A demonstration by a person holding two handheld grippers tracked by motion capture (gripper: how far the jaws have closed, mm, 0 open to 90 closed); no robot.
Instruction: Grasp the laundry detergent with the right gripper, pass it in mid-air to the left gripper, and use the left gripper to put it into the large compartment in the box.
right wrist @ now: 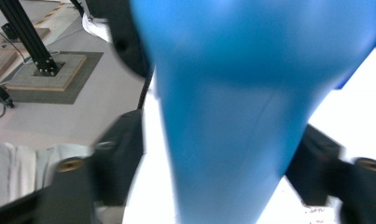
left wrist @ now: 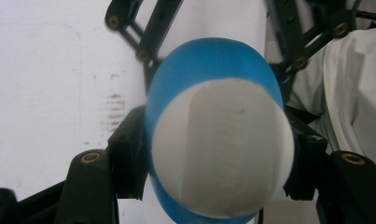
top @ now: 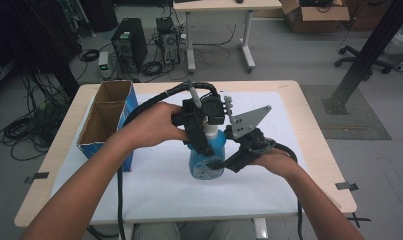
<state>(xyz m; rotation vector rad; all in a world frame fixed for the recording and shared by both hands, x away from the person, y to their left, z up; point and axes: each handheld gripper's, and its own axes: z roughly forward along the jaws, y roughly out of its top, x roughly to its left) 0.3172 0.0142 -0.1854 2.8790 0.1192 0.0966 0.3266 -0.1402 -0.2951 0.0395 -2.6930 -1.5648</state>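
A blue bottle [top: 207,156] with a white cap [left wrist: 223,149] stands upright on the white sheet [top: 159,185] near the table's middle. My left gripper [top: 208,134] comes in from the left at the bottle's top and is shut on it; in the left gripper view its jaws press both sides of the bottle [left wrist: 213,60] just under the cap. My right gripper [top: 215,166] reaches in from the right at the bottle's lower body. In the right gripper view the bottle [right wrist: 232,116] stands between the jaws with a gap beside the left one, so that gripper [right wrist: 218,158] is open.
An open cardboard box [top: 106,117] with blue sides and two compartments stands at the table's left. The wooden table edge [top: 319,150] runs close on the right. Beyond the table are a computer tower [top: 129,42], cables and another desk [top: 224,6].
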